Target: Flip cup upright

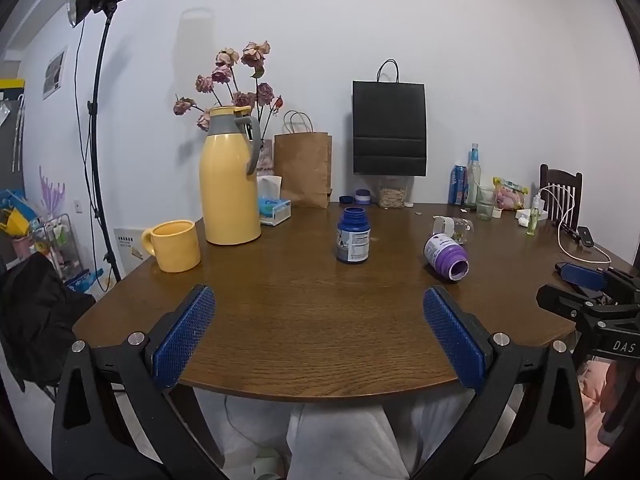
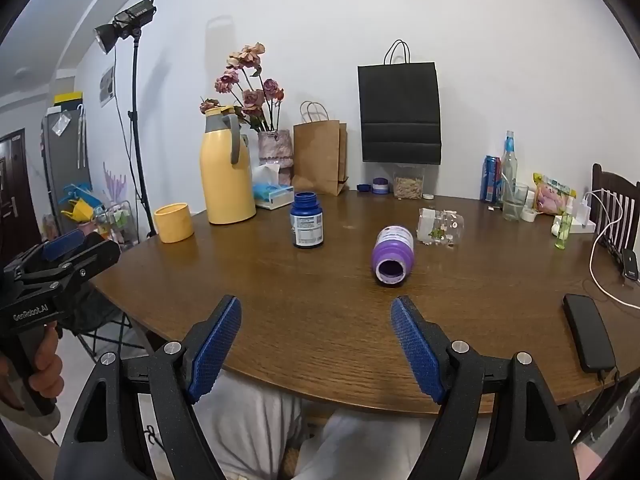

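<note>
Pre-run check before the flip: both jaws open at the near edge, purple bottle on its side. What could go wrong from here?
1. The purple bottle is round and lying on its side with its mouth toward the right gripper, so a nudge may roll it.
2. The clear bottle lies just behind it and could get bumped.
3. The phone lies by the table edge on the right and may be swept by a wide reach.
</note>
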`<state>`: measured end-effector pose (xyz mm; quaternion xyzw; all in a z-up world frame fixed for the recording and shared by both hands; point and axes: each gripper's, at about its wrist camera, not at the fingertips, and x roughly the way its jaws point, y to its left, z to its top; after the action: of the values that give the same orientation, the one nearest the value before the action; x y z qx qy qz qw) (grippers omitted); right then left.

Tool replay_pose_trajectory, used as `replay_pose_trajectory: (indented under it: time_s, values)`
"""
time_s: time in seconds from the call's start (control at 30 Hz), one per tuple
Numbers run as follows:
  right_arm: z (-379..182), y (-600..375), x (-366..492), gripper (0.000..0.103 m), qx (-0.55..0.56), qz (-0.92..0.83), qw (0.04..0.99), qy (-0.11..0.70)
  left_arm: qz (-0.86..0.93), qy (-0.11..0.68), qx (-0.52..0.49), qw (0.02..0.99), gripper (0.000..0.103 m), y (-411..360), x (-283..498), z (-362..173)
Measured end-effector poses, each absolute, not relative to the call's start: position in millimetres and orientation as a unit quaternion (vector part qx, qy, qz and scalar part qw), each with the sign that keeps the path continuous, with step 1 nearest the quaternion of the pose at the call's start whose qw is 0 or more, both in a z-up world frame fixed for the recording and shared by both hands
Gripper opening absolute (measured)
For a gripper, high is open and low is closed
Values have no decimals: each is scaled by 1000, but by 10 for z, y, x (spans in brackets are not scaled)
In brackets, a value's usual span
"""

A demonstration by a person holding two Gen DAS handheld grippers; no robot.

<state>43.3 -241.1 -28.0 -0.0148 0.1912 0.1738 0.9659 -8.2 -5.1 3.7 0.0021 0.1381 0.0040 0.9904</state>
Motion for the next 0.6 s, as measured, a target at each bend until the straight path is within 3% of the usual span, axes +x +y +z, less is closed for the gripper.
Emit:
replay_pose_trajectory:
  time_s: [0.6]
  values:
    - [-298, -2420, 437, 82, -13, 173, 966, 190, 6, 144, -6, 990, 103, -13, 39, -73]
